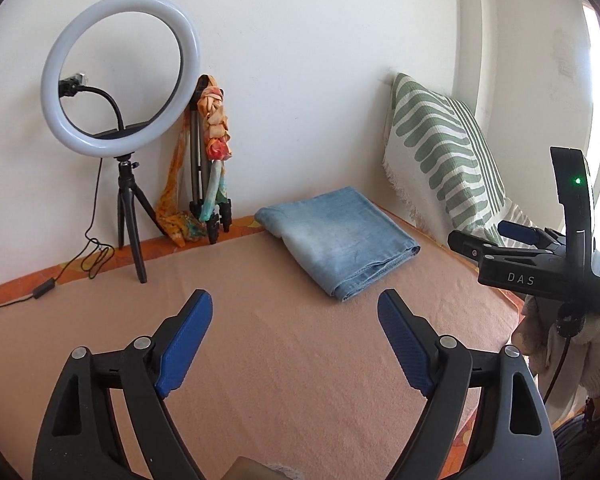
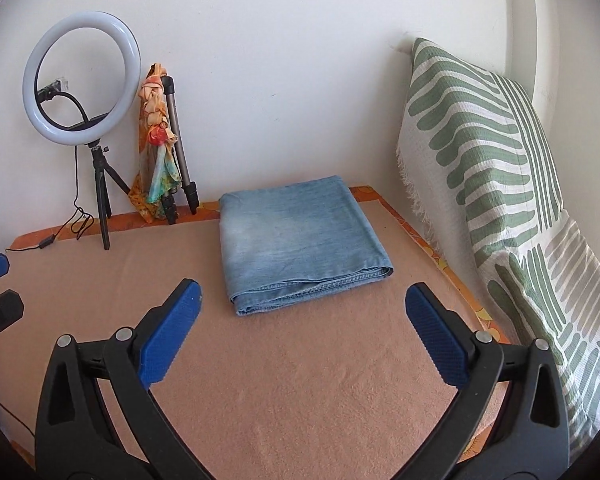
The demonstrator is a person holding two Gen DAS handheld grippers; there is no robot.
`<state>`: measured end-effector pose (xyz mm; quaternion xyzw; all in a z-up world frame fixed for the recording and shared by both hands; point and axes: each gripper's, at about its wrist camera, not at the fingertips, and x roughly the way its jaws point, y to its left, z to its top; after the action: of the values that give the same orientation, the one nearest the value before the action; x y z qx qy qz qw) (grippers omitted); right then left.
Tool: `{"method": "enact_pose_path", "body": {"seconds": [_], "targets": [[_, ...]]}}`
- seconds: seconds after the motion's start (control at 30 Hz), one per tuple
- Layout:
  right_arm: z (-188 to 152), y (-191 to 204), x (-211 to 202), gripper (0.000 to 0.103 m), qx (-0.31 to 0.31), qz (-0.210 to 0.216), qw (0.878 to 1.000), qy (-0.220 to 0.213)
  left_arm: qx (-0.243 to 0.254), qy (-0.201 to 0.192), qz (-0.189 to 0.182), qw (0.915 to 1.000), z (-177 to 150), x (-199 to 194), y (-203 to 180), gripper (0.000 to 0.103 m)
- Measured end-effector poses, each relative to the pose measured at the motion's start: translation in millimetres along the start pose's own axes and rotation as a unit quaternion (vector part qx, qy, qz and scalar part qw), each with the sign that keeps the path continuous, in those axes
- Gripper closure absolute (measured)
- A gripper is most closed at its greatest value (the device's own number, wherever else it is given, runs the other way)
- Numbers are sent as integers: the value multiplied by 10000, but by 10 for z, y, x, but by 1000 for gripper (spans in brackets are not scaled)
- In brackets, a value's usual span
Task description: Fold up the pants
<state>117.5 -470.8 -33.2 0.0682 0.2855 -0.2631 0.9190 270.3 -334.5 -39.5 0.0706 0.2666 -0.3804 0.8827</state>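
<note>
Both grippers spread and empty, jeans folded on the bed.

The left gripper point(image 1: 294, 300) hangs with its blue pads wide apart, nothing between them, low over the peach blanket point(image 1: 260, 360). The right gripper point(image 2: 302, 292) is just as wide, also empty, and it shows from the side at the right edge of the left view, well apart from its partner. Ahead of both lie the jeans point(image 2: 296, 240), a neat light-blue rectangle with stacked edges facing the grippers, flat on the blanket near the far wall. To the right, a green-and-white striped cushion point(image 2: 480, 140) leans up against the wall. Far left, a ring light point(image 1: 120, 74) stands on its little tripod, and beside it a folded tripod point(image 2: 178, 140) draped with an orange scarf point(image 2: 156, 136).
</note>
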Motion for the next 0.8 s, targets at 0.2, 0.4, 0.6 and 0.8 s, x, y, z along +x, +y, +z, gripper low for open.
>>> {"method": "enact_pose_path", "body": {"seconds": [0.2,0.4,0.6,0.8], "targets": [[-112,0,-15,0,96,43,9999,2,70,41,50,10000,-96,-6,-36,18],[-186,-13,10,0,146,68,9999,23,-153,102,80,9998,-120,8,23,18],[-190,-33,24,0,194,31,9998,0,-93,80,151,9998,-143,6,28,18],[-189,-33,26,0,186,22,9998,-4,-113,33,206,9997,-141,-22,61,18]]}}
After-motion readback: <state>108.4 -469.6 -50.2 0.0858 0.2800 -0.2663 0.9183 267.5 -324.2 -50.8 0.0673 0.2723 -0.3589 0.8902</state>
